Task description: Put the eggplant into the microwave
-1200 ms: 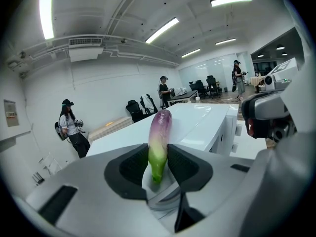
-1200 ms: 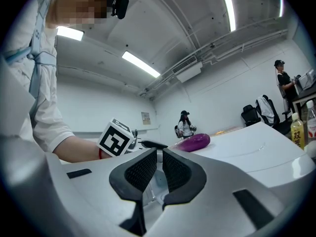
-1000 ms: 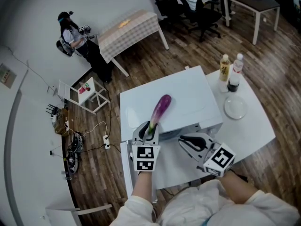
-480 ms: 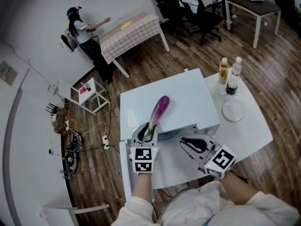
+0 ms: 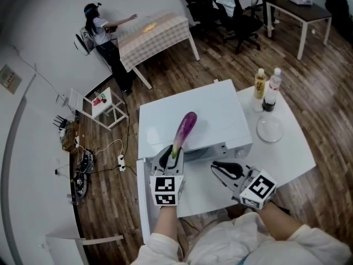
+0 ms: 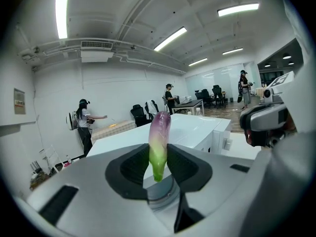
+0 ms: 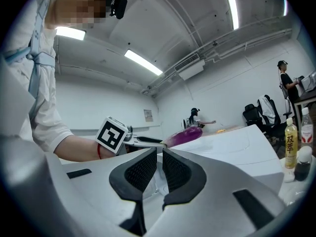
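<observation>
Wood-plank floor [image 5: 309, 81] surrounds the white table [image 5: 295, 153] in the head view. A white microwave [image 5: 220, 115] stands on the table, and to its right are two bottles [image 5: 259, 84] and a small white plate [image 5: 269, 130]. My left gripper [image 5: 171, 158] holds the eggplant [image 5: 185, 127], whose purple end rises over the front edge of the microwave's top. My right gripper [image 5: 216, 167] is just beside it, to the right, and is apart from the eggplant. Far behind, a person [image 5: 102, 35] stands at a checked table [image 5: 157, 32].

From the left gripper view, both pads press on the green stem end of the eggplant. The jaws are about half apart around it, and the purple end points up and away, tilted a little. The white top of the microwave lies behind.

From the right gripper view, the jaws are almost together, with only a thin slit, and nothing is between them. Beyond them I see the left gripper's marker cube and the purple eggplant above the microwave top.
</observation>
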A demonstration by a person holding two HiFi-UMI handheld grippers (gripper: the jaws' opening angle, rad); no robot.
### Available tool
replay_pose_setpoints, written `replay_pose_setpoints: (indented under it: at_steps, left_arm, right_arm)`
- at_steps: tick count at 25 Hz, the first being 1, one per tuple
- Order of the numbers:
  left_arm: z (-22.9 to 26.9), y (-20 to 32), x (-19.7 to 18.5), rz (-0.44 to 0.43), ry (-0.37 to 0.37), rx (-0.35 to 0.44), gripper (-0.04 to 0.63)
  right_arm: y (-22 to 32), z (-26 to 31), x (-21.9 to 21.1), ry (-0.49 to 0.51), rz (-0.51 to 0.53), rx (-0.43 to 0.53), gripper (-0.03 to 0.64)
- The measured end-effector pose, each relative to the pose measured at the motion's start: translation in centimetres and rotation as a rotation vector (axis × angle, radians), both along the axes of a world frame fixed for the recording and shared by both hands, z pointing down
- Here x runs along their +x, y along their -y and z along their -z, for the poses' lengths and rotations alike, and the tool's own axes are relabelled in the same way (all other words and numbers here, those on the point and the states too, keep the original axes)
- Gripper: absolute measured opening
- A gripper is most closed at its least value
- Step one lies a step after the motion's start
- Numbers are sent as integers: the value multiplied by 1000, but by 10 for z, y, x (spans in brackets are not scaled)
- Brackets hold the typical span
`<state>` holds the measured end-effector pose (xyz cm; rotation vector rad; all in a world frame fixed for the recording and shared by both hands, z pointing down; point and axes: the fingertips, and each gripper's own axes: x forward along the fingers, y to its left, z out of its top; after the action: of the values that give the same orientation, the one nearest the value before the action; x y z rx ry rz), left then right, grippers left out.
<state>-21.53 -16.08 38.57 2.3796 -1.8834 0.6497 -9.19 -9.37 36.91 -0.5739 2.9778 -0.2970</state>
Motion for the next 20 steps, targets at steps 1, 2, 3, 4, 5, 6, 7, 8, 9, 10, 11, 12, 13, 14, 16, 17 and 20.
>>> replay_pose_setpoints:
  at_steps: [1, 2, 3, 4, 5, 6, 7, 8, 9, 10, 11, 12, 13, 14, 16, 17, 20]
  left_arm:
    - [2, -3, 2, 3, -5, 3, 115]
    - [3, -6, 3, 7, -10, 6, 115]
    - [4, -10, 5, 10, -14, 10, 115]
    - [6, -13, 7, 14, -18, 13, 115]
    - [7, -16, 8, 17, -22, 15, 115]
    - [8, -20, 10, 21, -26, 17, 115]
    - [8, -24, 12, 25, -30, 16, 115]
    - [9, -28, 14, 29, -36, 11, 115]
    - [9, -32, 16, 34, -44, 4, 115]
    - [9, -36, 18, 35, -52, 2, 115]
    - [9, -39, 21, 35, -59, 4, 115]
    - [10, -42, 23, 35, -65, 8, 115]
    - [11, -46, 26, 34, -68, 15, 115]
    - [12, -49, 28, 33, -70, 23, 115]
    - [13, -56, 32, 34, -74, 33, 115]
    - [13, -59, 33, 36, -77, 35, 115]
    - [12, -70, 38, 45, -92, 32, 115]
  right_arm:
    - [-2, 1, 2, -2, 5, 1, 40]
    - [-4, 1, 3, -6, 10, -1, 40]
    - [-7, 1, 5, -9, 14, -3, 40]
    - [-9, 1, 6, -12, 19, -1, 40]
    - [-11, 1, 7, -15, 23, 0, 40]
    - [-14, 2, 9, -18, 28, -2, 40]
    - [-16, 3, 10, -20, 31, -5, 40]
    - [-18, 4, 12, -21, 34, -6, 40]
    - [-19, 4, 13, -20, 36, -4, 40]
    - [-21, 5, 15, -21, 38, -2, 40]
    - [-22, 6, 17, -23, 42, -2, 40]
    - [-24, 6, 19, -26, 45, -2, 40]
    - [-25, 6, 21, -28, 47, -3, 40]
    - [-27, 6, 23, -30, 49, -4, 40]
    - [-31, 5, 26, -33, 55, -6, 40]
    - [-33, 4, 27, -34, 58, -4, 40]
    - [-40, 3, 30, -43, 68, -6, 40]
